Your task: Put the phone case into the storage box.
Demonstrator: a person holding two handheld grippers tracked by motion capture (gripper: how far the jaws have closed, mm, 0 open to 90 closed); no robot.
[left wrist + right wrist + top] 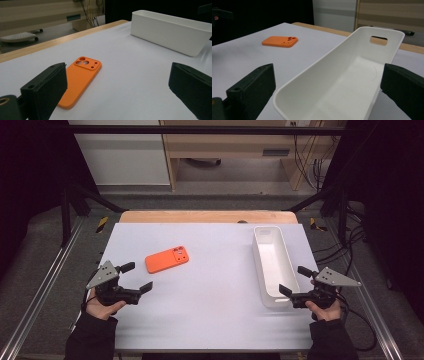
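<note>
High view: nothing moved yet by look of it. Orange phone case (167,259) flat on table (210,320), left of centre; white bin (274,265) at right, empty. Left gripper (137,277) released, holding nothing, case just beyond it, slightly right. Right gripper (295,280) released, flanking bin's near end.

Left gripper view: case (79,80) ahead near left jaw, apart; bin (172,35) far right.

Right gripper view: bin (342,82) between spread jaws, ungripped; case (280,41) far left. Judged: pick-up and placing both remain.

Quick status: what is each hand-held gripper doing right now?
Left hand-held gripper: open, holding nothing, near the orange phone case.
Right hand-held gripper: open, empty, at the white bin.
</note>
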